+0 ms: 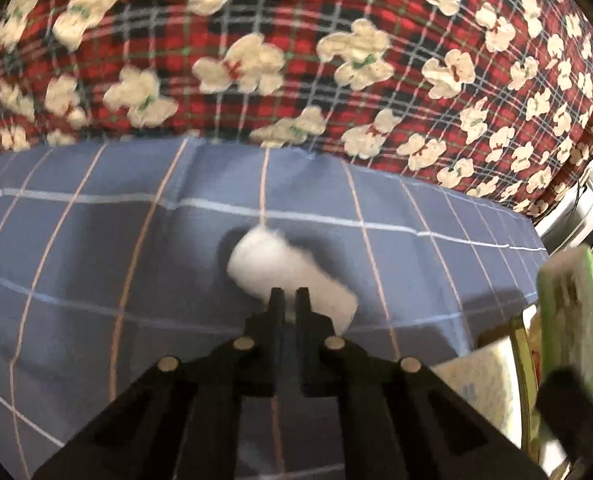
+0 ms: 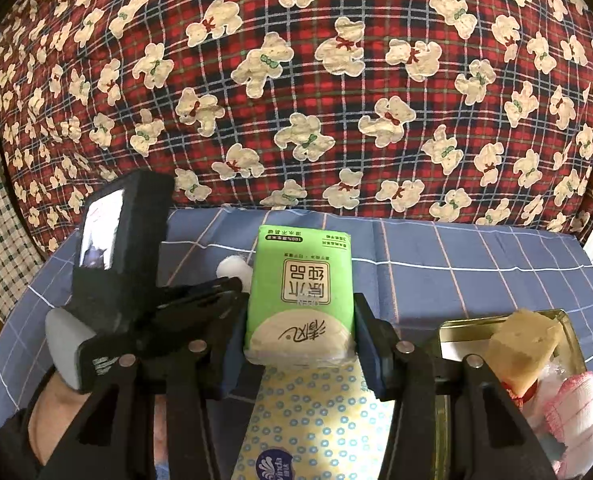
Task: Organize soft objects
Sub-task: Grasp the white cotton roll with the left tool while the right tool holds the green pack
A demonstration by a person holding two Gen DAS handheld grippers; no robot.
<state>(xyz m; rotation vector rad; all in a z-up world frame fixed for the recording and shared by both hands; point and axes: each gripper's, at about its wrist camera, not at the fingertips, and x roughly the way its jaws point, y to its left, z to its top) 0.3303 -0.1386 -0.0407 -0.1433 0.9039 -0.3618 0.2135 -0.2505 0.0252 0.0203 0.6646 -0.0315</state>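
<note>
Your left tool (image 1: 290,294) is clenched on a white cotton ball (image 1: 280,270), which lies on the blue checked cloth (image 1: 96,240) and is a little blurred. The two fingers stand almost together, with only a bit of the white fluff between them. In the right wrist view the same ball (image 2: 232,268) peeks out at about 10 o'clock from the green tissue pack, just behind the tip of the left tool (image 2: 216,292).

Your right tool (image 2: 300,344) is grasping a green tissue pack (image 2: 300,292); the pads press on its two long sides and the pack points away from you, toward 12 o'clock. Under it lies a second tissue pack (image 2: 316,420), pale yellow with small blue rings.

At about 3 o'clock from the green pack stands a gold metal tin (image 2: 456,326), open on top. In it you see a yellowish sponge block (image 2: 524,348), and just beside it, at 5 o'clock, a white and pink knitted cloth (image 2: 572,404); whether the cloth is fully inside the tin, I cannot tell.

Behind all this, at 12 o'clock, rises a red plaid quilt (image 2: 296,80) with cream bears.
</note>
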